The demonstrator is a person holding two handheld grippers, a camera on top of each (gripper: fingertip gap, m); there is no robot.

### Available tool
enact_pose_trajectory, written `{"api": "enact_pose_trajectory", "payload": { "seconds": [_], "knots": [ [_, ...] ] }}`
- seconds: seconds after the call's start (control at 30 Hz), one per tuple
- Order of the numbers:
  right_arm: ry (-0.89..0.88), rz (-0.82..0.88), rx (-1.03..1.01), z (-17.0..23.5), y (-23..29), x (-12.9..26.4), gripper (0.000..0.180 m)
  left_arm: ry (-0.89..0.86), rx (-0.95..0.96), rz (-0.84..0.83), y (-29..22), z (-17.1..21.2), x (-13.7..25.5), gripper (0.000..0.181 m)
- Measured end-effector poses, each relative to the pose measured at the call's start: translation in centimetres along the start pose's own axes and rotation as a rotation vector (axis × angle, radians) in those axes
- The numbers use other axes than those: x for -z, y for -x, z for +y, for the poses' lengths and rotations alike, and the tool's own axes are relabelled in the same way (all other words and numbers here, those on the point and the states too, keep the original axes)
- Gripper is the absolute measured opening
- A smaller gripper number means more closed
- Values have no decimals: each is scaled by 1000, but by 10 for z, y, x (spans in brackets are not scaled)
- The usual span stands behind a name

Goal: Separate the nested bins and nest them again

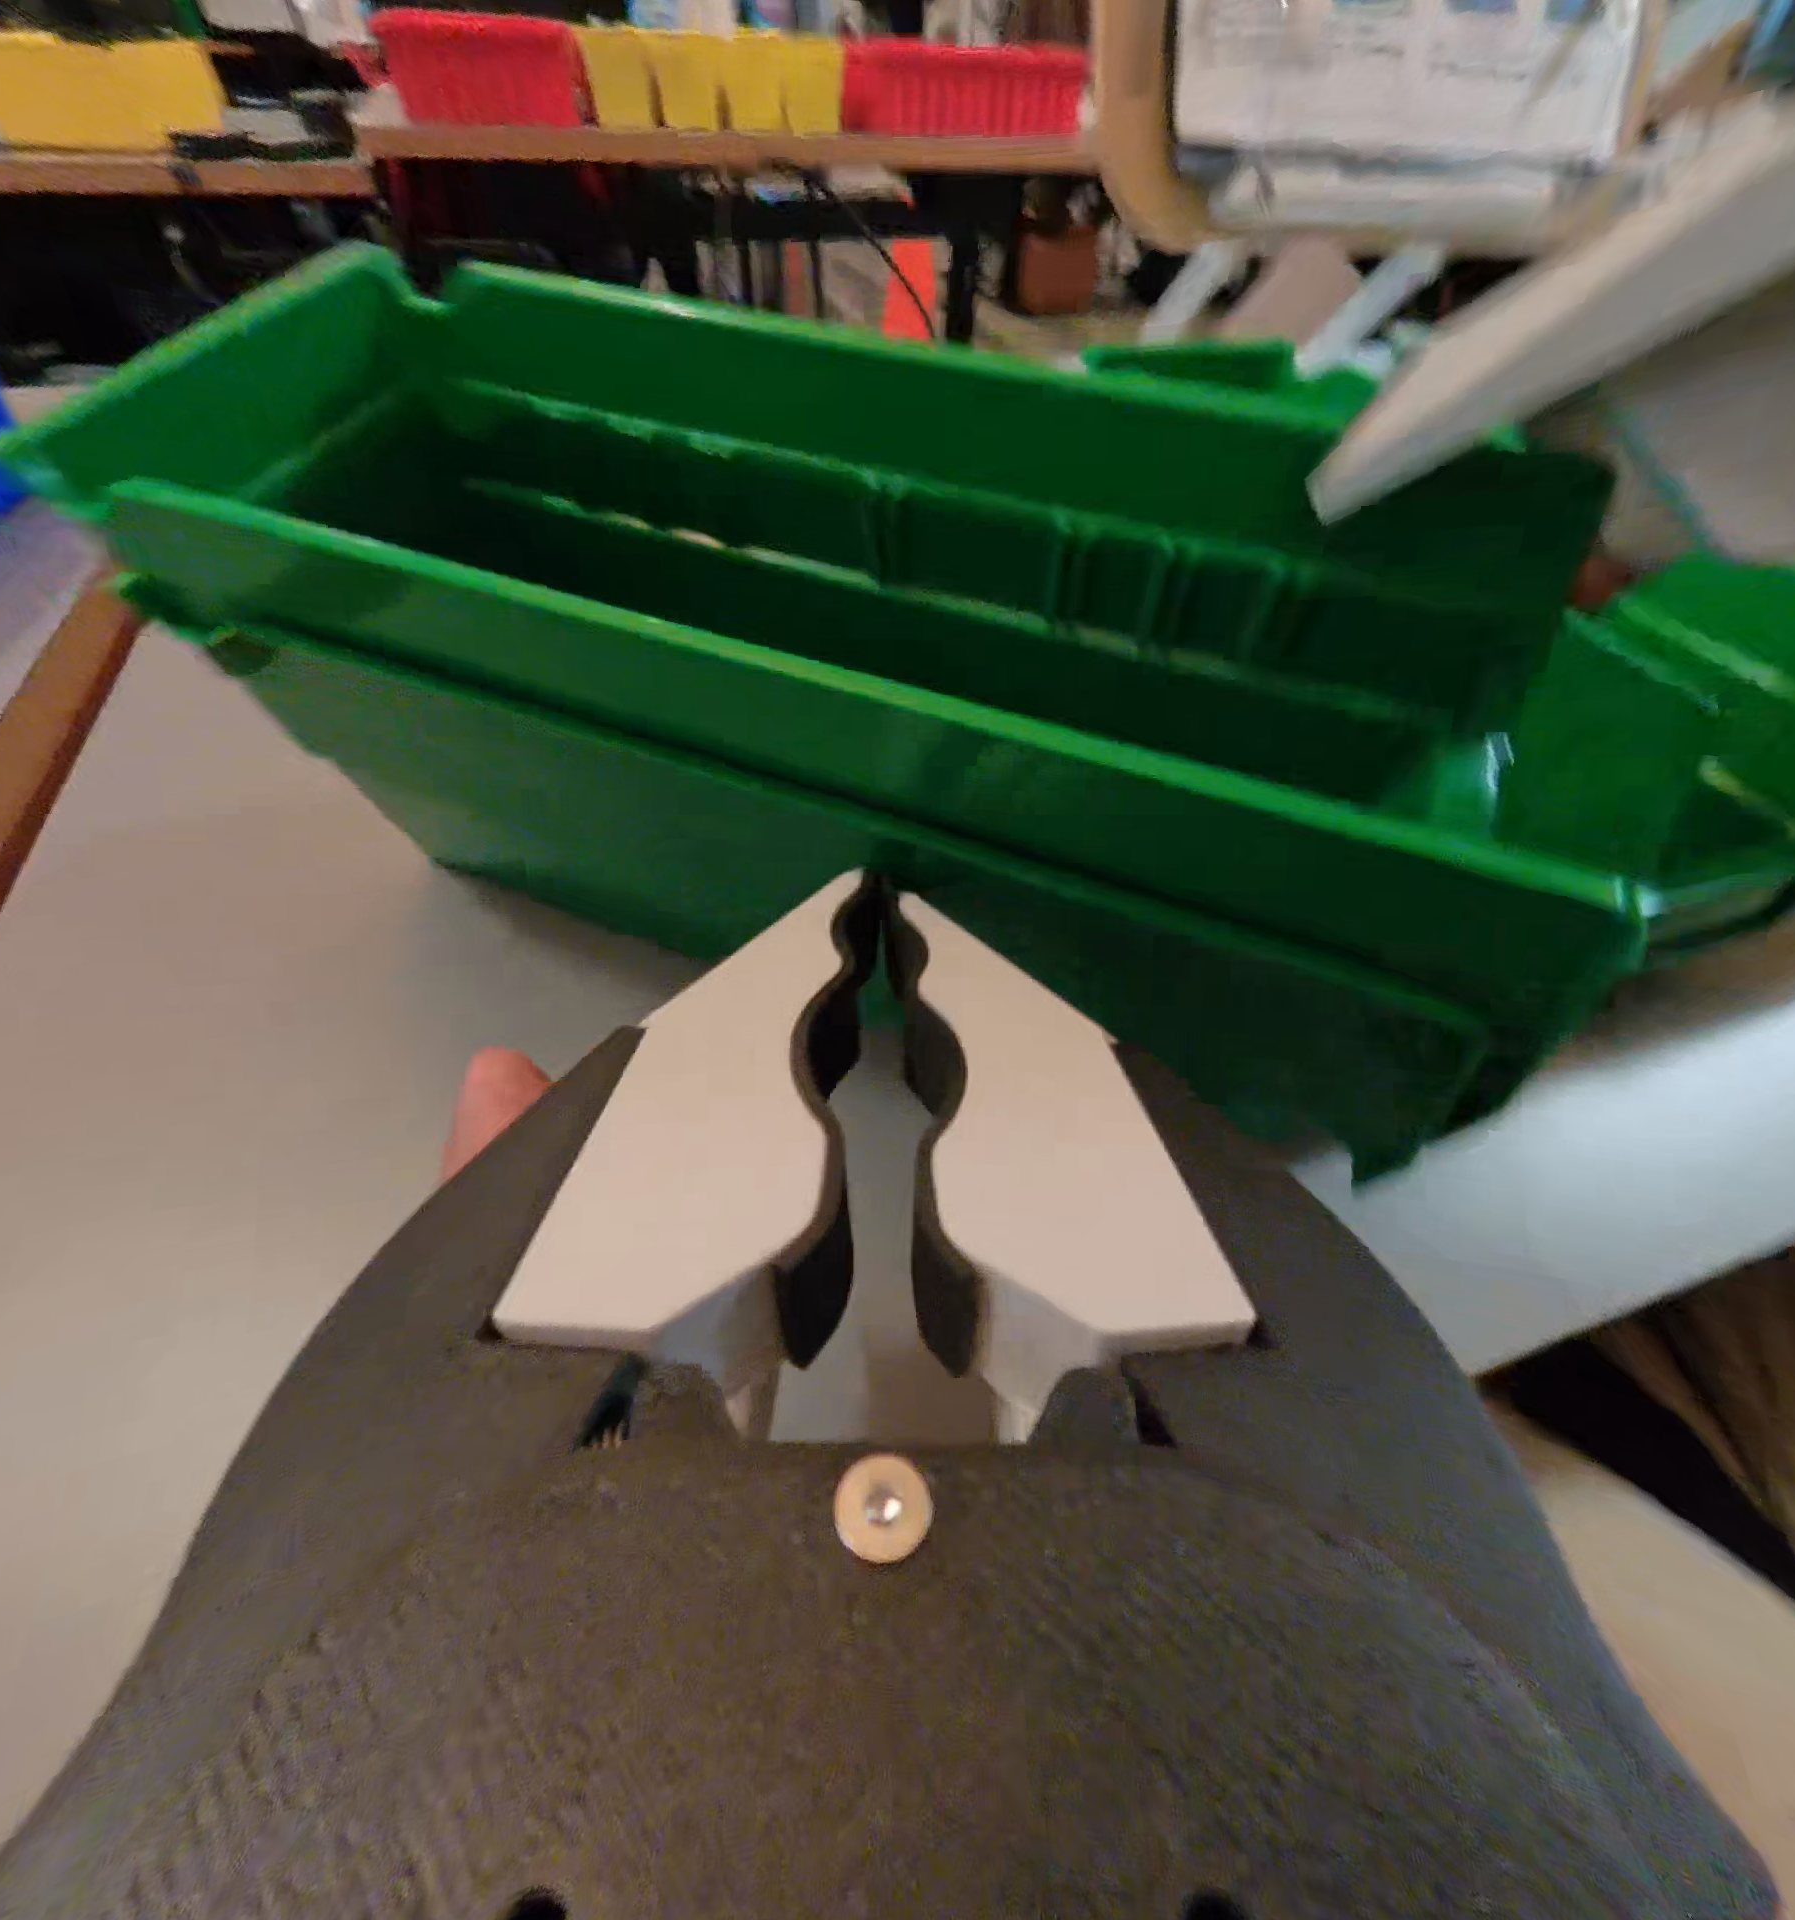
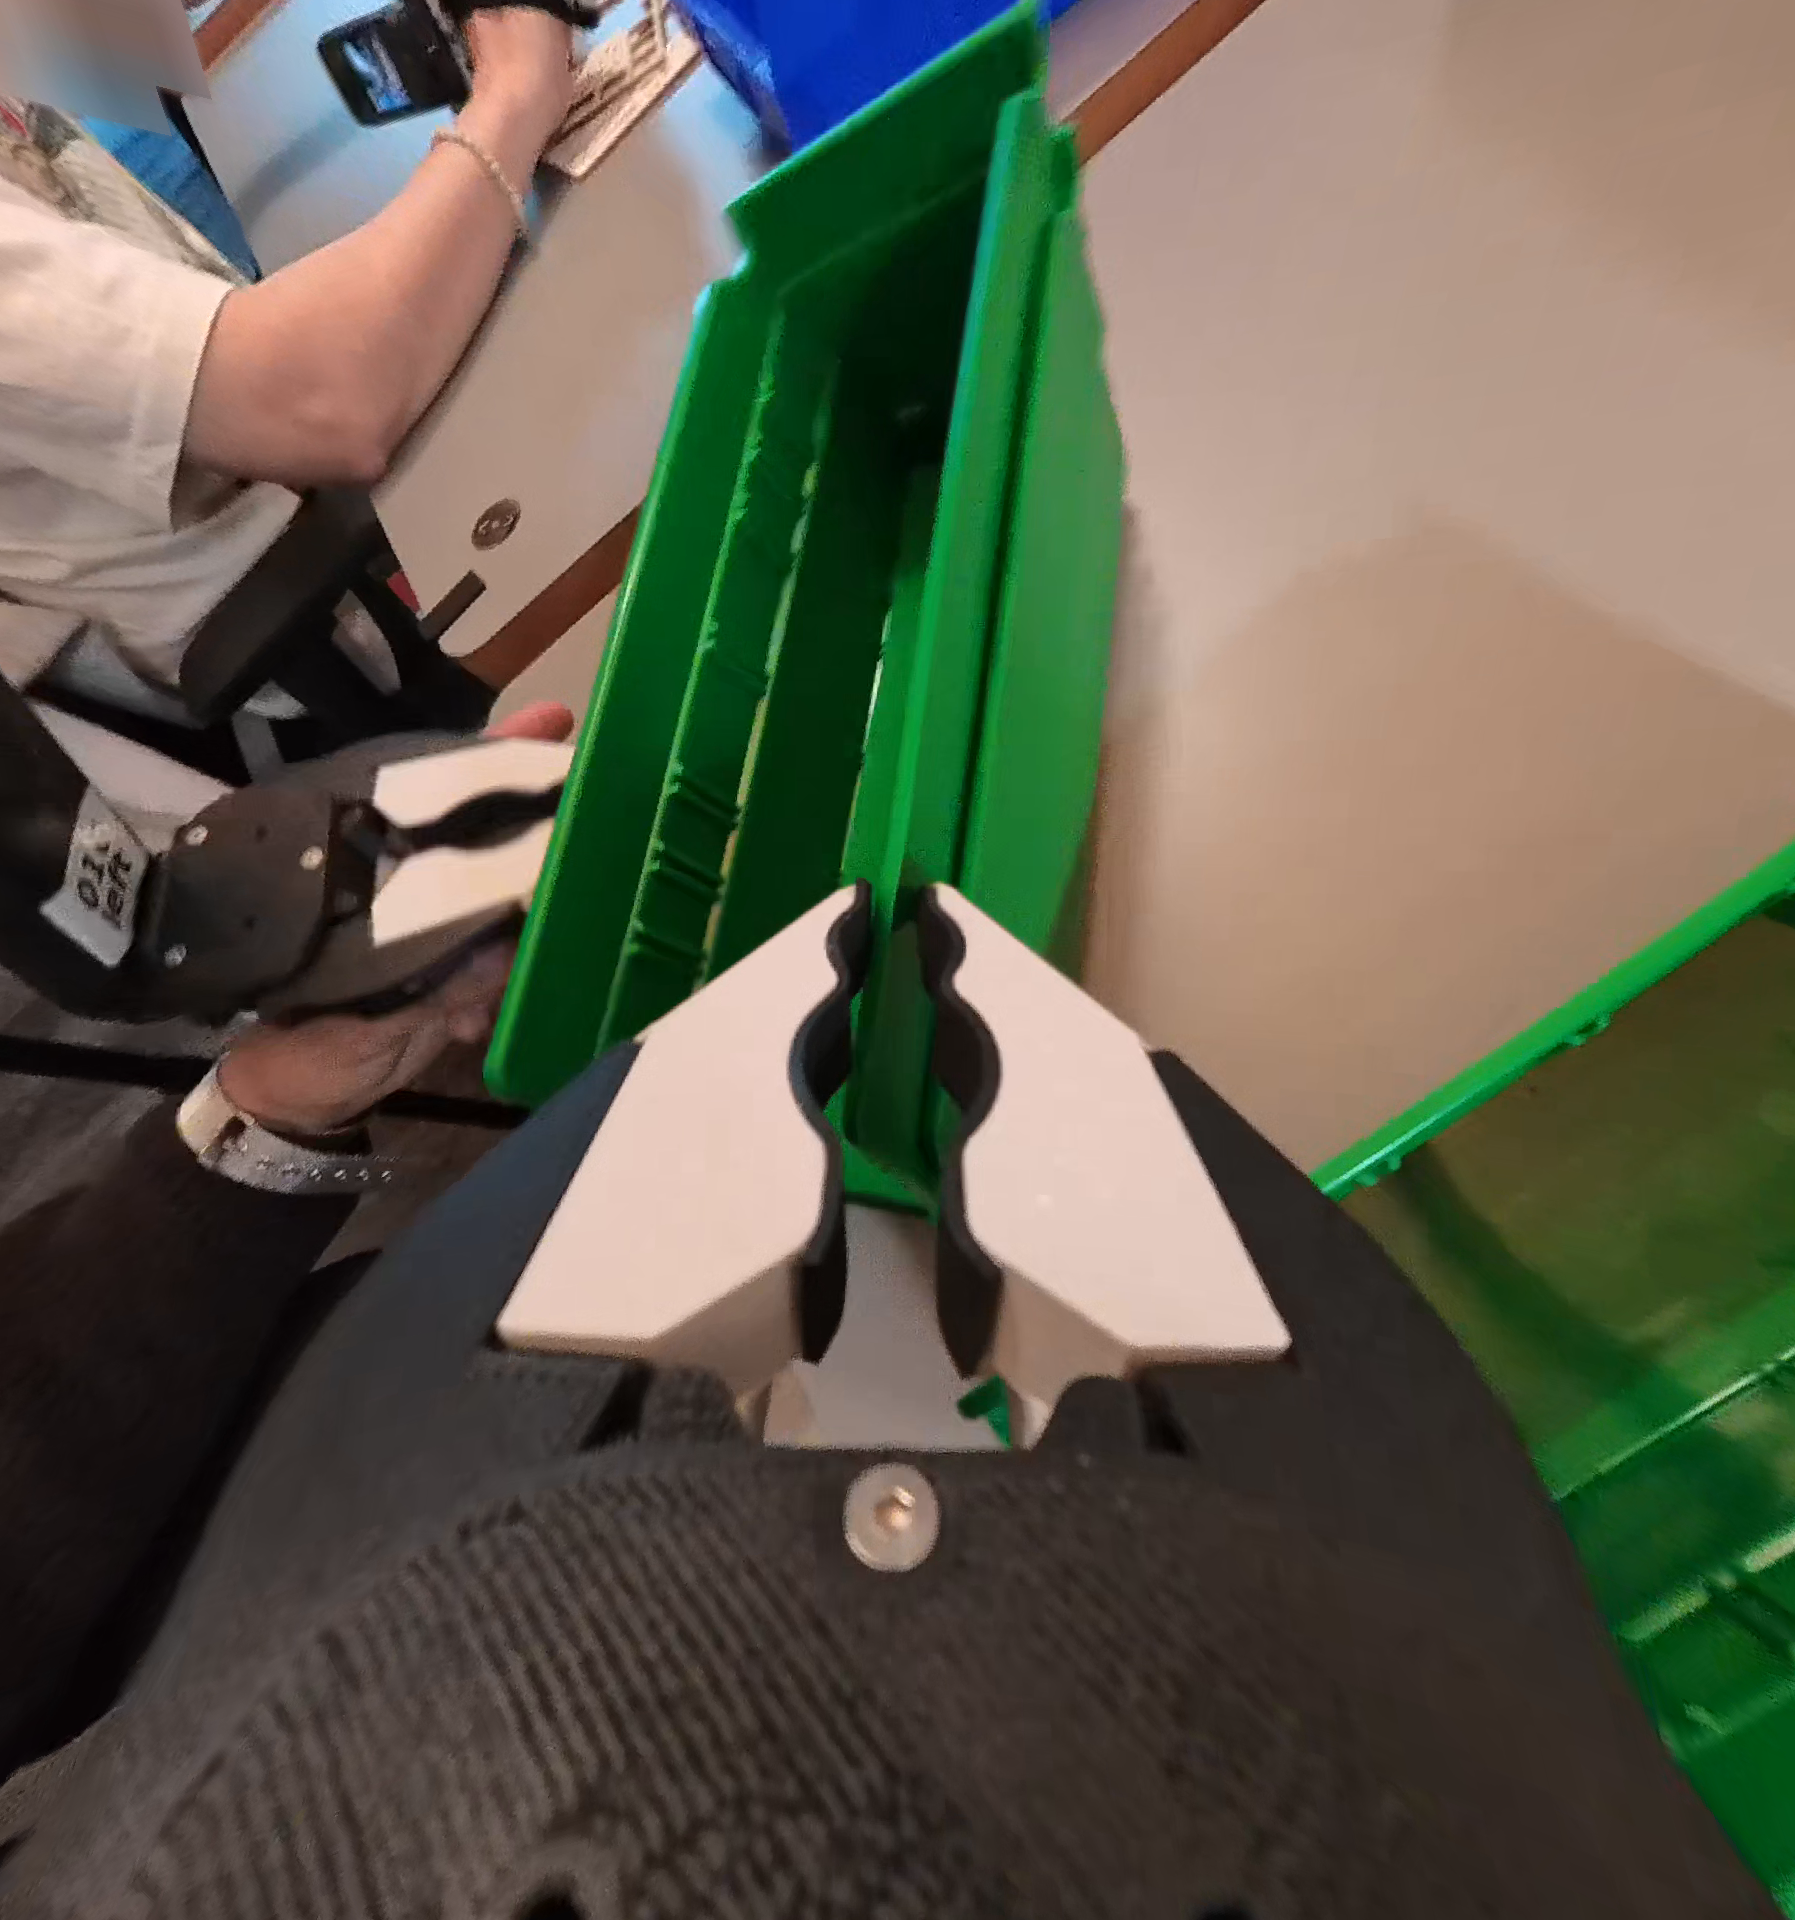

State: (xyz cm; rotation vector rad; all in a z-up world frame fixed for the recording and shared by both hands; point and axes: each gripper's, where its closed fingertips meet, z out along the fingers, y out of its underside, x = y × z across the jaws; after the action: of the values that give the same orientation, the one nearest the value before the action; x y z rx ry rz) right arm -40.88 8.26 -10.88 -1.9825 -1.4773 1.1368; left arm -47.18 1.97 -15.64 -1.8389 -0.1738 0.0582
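While my left tongs (image 1: pixel 880 894) pinch the long near rim of the nested bins (image 1: pixel 768 665), my right tongs (image 2: pixel 898 914) are clamped on the rim at one end of the same stack, black wavy pads closed onto green plastic.

The stack sits on the pale table (image 1: pixel 197 1039), tilted. The upper bin sits raised in the lower one, and a gap shows between the two rims along the near side.

Around it:
- second green bin (image 2: pixel 1651 1299), open, just beside the stack on the right; from the left tongs it lies at the far right, touching or nearly touching the stack's end, I cannot tell which.
- blue bin (image 2: pixel 851 52) past the stack's far end.
- brown table edge (image 1: pixel 10 790) at left.
- person in a white shirt (image 2: pixel 72 343) seated at the next desk, holding a phone (image 2: pixel 394 62).
- far shelf with yellow bins (image 1: pixel 706 88) and red bins (image 1: pixel 960 88).

Materials: bins are glossy moulded plastic, long and narrow, with ribbed slots inside the walls and a notched end wall. Tong fingers are grey wedges with black rubber pads, on coarse, layered black bodies. Table top is matte and smooth. Motion blur softens the stack's right end.
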Motion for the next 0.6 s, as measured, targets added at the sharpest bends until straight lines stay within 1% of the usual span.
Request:
{"api": "enact_pose_trajectory", "payload": {
  "seconds": [0.1, 0.17, 0.23, 0.33, 0.4, 0.47, 0.5, 0.57, 0.6],
  "knots": [
    [62, -44, 5, 18, 13, 0, 10, -77, 78, -73, 15, -17, 2, 0],
    [75, -100, -10, 28, 27, 0, 13, -82, 105, -124, 24, -21, 0, 0],
    [83, -139, -13, 33, 40, 0, 16, -74, 93, -159, 30, -21, -2, 0],
    [98, -171, 13, 38, 56, -1, 28, -68, 108, -215, 47, -24, 3, 0],
    [110, -213, 14, 39, 69, -3, 35, -93, 137, -235, 58, -28, 12, 13],
    [123, -256, 28, 40, 80, -7, 40, -103, 150, -210, 60, -28, 22, 27],
    [133, -260, 42, 40, 81, -10, 42, -100, 161, -230, 66, -26, 28, 25],
    [155, -245, 83, 41, 80, -13, 39, -86, 160, -252, 73, -21, 39, 35],
    [164, -245, 105, 41, 79, -13, 39, -83, 168, -280, 79, -18, 46, 35]
  ]
}}
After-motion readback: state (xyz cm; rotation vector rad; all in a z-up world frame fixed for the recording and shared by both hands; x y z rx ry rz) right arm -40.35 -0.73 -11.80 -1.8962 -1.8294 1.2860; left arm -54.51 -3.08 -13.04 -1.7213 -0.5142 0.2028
